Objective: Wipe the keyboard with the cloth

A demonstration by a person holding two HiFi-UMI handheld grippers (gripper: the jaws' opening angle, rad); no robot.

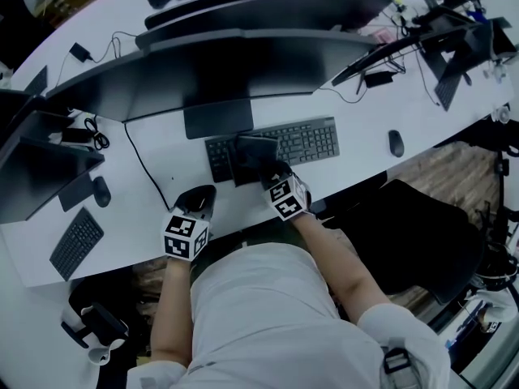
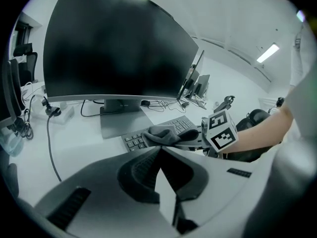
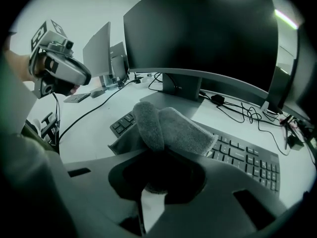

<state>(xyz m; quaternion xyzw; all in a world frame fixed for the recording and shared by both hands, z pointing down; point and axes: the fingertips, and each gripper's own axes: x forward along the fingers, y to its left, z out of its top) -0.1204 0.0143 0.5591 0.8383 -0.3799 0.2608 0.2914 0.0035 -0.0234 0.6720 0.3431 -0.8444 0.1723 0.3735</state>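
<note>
Nearest, the left gripper [image 2: 159,151] hung with jaws shut on nothing. Ahead, the right gripper [image 3: 163,157] clamped the bunched grey towelling cloth [image 3: 171,125] atop the left end of the flat black keyboard [image 1: 312,142], keys up, its long axis lying side to side. Unheld, it might skid under a wiping push.

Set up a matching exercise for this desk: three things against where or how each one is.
1. cloth
2. left gripper
3. mouse

A. on the desk, right of the keyboard under the cloth
B. pinched in the right gripper
C. jaws together, empty

Pairs: 1-B, 2-C, 3-A
</note>
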